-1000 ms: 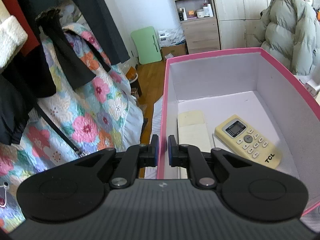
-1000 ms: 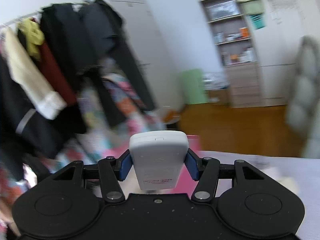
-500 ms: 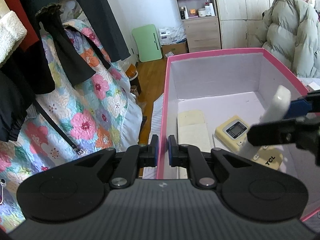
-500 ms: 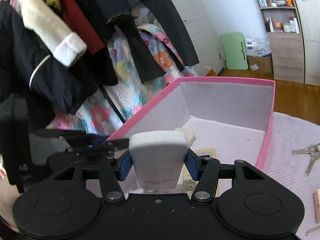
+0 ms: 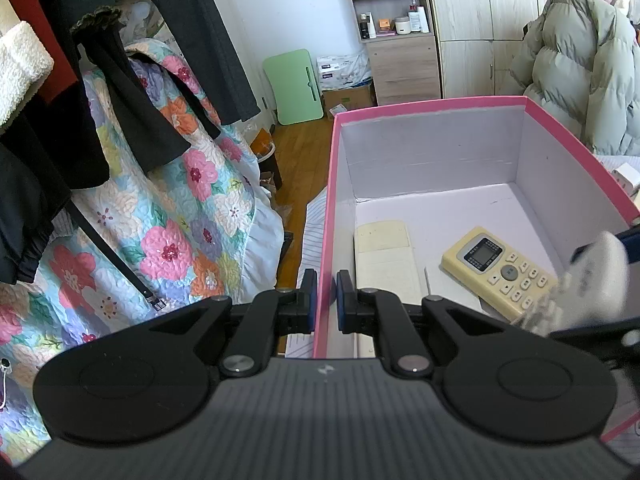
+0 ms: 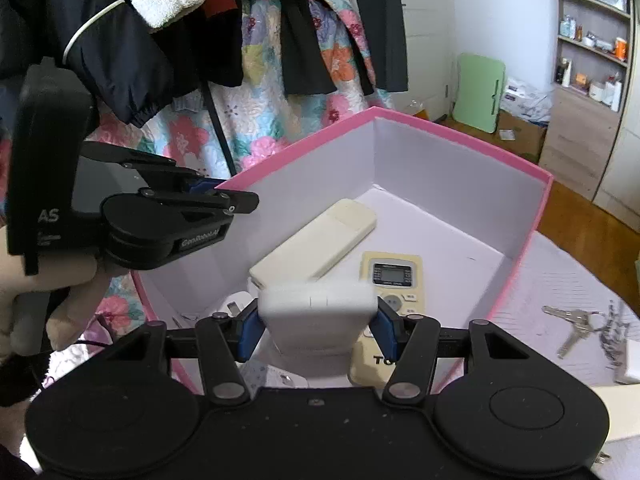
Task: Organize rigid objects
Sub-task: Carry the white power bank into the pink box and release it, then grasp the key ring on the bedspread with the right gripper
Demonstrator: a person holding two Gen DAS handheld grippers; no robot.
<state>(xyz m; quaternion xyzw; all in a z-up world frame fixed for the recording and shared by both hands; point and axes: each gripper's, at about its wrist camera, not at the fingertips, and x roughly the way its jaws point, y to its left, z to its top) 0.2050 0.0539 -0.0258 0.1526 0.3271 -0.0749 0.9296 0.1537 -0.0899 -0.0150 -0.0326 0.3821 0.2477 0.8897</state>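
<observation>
Tool work comes first: our right tool [image 6: 318, 326] is clamped across a white remote [image 6: 318, 306], held over the near end of the pink box [image 6: 460, 148]. Our left tool [image 5: 323, 295] pinches the box's left wall between nearly closed fingers, steadying it. Inside, a cream remote [image 6: 316, 246] lies against the left wall and a yellowed TCL remote [image 6: 390, 276] sits beside it. We judge the step is setting the white remote down. We should lower it flat onto bare floor, clear of the TCL remote's buttons, and release only once it rests. Keys [image 6: 572, 322] lie outside on the bed.
</observation>
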